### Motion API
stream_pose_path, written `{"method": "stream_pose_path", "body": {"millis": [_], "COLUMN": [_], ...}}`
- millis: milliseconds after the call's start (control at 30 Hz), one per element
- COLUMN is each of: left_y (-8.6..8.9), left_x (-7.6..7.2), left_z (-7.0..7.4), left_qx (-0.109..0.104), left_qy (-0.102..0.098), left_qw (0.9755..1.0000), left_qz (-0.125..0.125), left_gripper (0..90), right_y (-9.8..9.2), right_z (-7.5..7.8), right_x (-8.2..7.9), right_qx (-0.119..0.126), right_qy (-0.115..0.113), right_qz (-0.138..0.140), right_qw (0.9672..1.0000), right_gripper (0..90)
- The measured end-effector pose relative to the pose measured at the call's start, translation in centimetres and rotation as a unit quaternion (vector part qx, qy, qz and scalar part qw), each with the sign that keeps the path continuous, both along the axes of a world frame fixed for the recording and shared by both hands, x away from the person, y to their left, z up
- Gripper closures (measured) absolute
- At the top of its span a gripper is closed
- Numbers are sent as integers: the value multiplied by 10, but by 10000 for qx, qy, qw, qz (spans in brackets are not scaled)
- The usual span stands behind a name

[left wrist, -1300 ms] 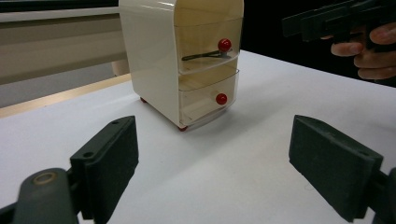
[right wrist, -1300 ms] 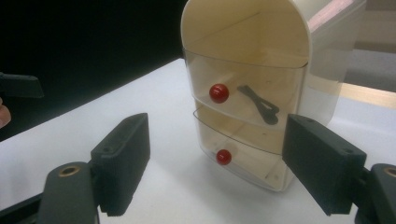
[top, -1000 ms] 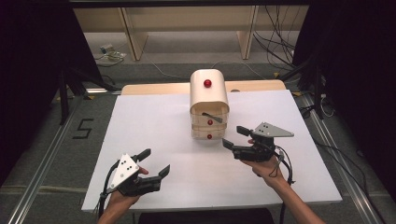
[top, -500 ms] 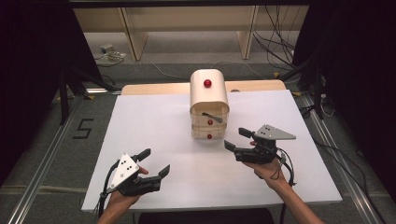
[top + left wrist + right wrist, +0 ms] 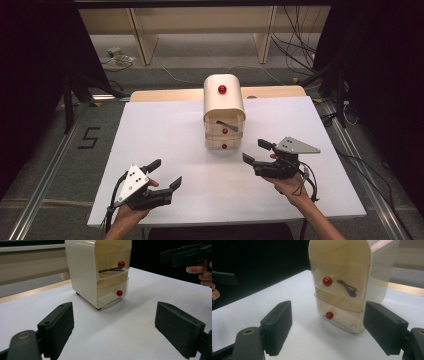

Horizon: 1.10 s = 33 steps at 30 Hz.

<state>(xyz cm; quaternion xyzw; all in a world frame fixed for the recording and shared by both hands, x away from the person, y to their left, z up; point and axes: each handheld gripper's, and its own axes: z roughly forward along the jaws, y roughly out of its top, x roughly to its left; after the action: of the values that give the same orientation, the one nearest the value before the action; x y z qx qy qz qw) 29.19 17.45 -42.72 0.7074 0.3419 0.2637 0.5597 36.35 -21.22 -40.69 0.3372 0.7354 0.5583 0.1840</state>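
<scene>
My right gripper [image 5: 256,151] has its jaws spread wide, holding nothing, hovering just in front and to the right of the drawer cabinet [image 5: 224,107]. My left gripper [image 5: 165,172] is likewise wide apart and empty, low over the white table [image 5: 165,125] near its front edge, well apart from the cabinet. The cabinet stands upright at mid-table, its tall axis vertical, its red-knobbed drawers facing me. The upper clear drawer [image 5: 339,282] holds a black clip [image 5: 347,288] lying flat; the lower drawer [image 5: 338,315] looks bare.
</scene>
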Motion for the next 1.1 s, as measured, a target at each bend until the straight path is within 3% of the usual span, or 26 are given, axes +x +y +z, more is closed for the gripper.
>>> {"method": "stream_pose_path", "body": {"millis": [367, 1100], "left_y": [0, -1], "left_x": [0, 0], "left_z": [0, 0], "left_qx": [1, 4], "left_qy": [-5, -8], "left_qw": [10000, 10000], "left_qz": [0, -21], "left_gripper": [155, 155], "right_y": [-5, -14], "right_z": [-2, -7], "right_x": [-6, -12], "right_qx": [52, -69], "right_qy": [-21, -60], "right_qz": [-21, -141], "right_qw": [10000, 9999], "right_gripper": [243, 243]}}
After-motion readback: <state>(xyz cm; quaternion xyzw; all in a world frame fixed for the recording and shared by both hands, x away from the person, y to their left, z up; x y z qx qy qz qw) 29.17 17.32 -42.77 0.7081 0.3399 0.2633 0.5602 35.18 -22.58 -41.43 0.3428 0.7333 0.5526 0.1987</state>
